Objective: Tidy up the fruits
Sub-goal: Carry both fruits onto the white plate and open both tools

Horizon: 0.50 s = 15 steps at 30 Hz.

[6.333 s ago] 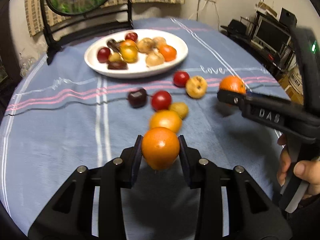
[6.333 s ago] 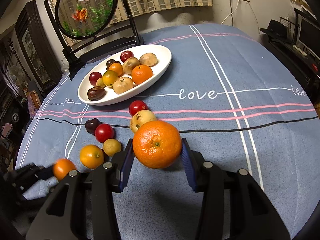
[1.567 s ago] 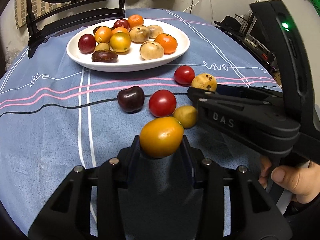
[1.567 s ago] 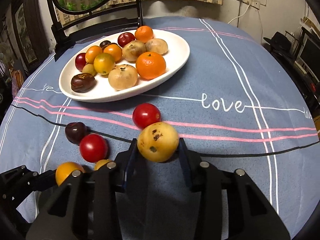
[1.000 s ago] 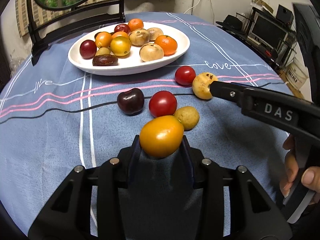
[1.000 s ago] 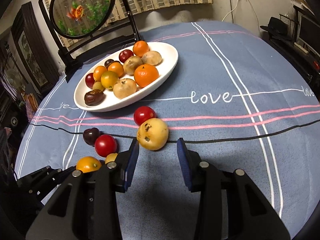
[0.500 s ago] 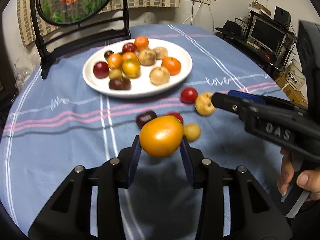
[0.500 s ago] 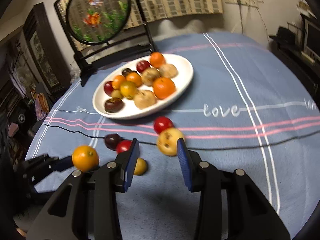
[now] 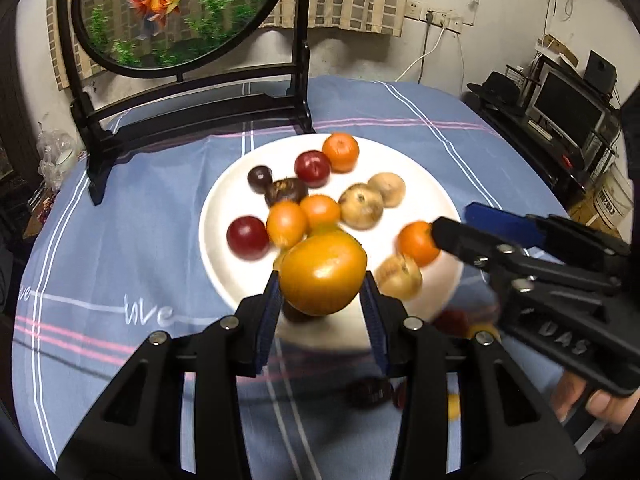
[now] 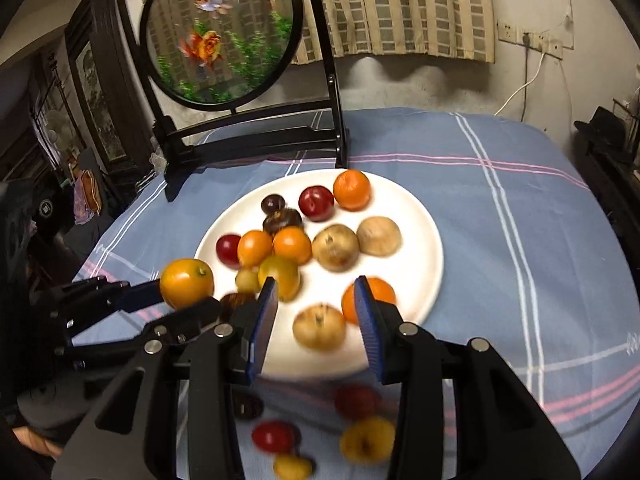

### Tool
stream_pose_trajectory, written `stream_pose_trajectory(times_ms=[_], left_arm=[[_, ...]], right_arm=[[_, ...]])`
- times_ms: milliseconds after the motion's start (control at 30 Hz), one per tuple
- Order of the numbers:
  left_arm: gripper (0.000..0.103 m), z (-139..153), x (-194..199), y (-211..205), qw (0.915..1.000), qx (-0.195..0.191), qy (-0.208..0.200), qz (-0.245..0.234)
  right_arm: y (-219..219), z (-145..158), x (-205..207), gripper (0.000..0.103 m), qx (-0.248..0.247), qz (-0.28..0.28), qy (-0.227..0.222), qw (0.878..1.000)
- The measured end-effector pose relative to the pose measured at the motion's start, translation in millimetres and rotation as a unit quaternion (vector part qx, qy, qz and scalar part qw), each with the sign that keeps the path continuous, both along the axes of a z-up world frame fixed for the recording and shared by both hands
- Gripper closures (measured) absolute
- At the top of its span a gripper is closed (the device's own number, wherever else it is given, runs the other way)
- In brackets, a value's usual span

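My left gripper [image 9: 321, 286] is shut on a yellow-orange fruit [image 9: 322, 276] and holds it in the air over the near edge of the white plate [image 9: 234, 194]. Several fruits lie on that plate: oranges, red and dark plums, brown spotted ones. In the right wrist view the same fruit [image 10: 186, 283] sits in the left gripper [image 10: 176, 300] at the plate's left rim. My right gripper [image 10: 316, 304] hangs over the plate's [image 10: 418, 264] near part, open, nothing between its blue pads. A spotted yellow fruit [image 10: 366, 438], a red tomato [image 10: 274, 436] and other loose fruits lie on the blue cloth below.
A round goldfish screen [image 9: 176, 12] on a black stand rises just behind the plate. A person's hand [image 9: 592, 400] grips the right gripper's [image 9: 452, 230] handle. Shelves with a monitor [image 9: 568, 104] stand beyond the table's right edge.
Both grippers have risen and moved forward from the loose fruits to above the plate. The left still carries the yellow-orange fruit; the right is empty, the spotted fruit left on the cloth.
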State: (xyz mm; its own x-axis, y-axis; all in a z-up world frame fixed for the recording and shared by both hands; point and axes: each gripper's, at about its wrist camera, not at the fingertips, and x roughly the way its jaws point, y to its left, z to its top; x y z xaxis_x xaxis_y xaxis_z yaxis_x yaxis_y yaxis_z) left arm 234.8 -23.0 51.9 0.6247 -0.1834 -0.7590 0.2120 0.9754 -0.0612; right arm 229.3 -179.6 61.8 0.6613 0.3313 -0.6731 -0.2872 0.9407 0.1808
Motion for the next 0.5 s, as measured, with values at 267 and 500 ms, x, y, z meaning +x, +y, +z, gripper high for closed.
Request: stream_pose_trajectory(times_ms=[267,500], left_arm=[[0.063,-14,47,-4,0.9996,0.016,0.008,0.021],[0.031,-19,55,-6,0.9985,0.031,-0.004,0.046]], right_arm=[[9,-16,54,0.062,-0.007,-0.021,0.018,1.000],[3,-30,75,0.051,0.016,-0.039,0.062,0.997]])
